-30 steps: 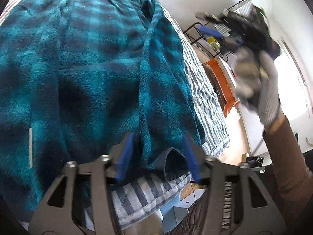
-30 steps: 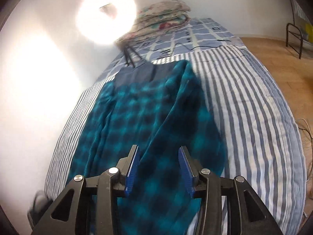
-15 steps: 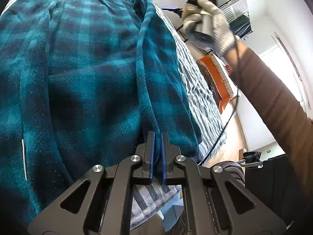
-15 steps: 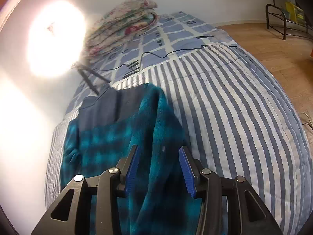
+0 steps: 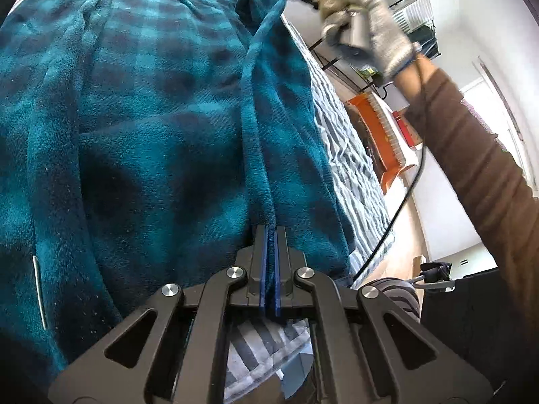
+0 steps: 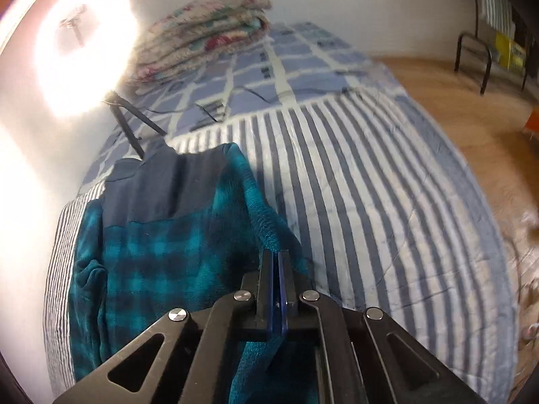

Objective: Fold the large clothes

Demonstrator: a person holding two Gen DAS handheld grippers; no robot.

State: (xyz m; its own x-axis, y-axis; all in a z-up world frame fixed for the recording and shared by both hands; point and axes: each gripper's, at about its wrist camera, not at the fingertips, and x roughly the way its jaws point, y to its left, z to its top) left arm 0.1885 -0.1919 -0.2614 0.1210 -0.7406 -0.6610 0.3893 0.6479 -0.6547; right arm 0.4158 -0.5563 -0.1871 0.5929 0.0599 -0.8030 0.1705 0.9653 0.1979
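Fleece robe (image 5: 161, 128) in teal plaid lies spread on the striped bedspread (image 6: 370, 202); left gripper (image 5: 269, 235) has pinched its near hem edge; right gripper (image 6: 278, 259), jaws just closed, clamps the same edge farther up; gloved hand (image 5: 370, 30) holds that gripper.

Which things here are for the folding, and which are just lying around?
For the folding:
teal plaid fleece robe
left gripper, shut on its edge
right gripper, shut on the same edge
striped bedcover beneath

Just lying around:
folded floral blanket
orange bin
black rack
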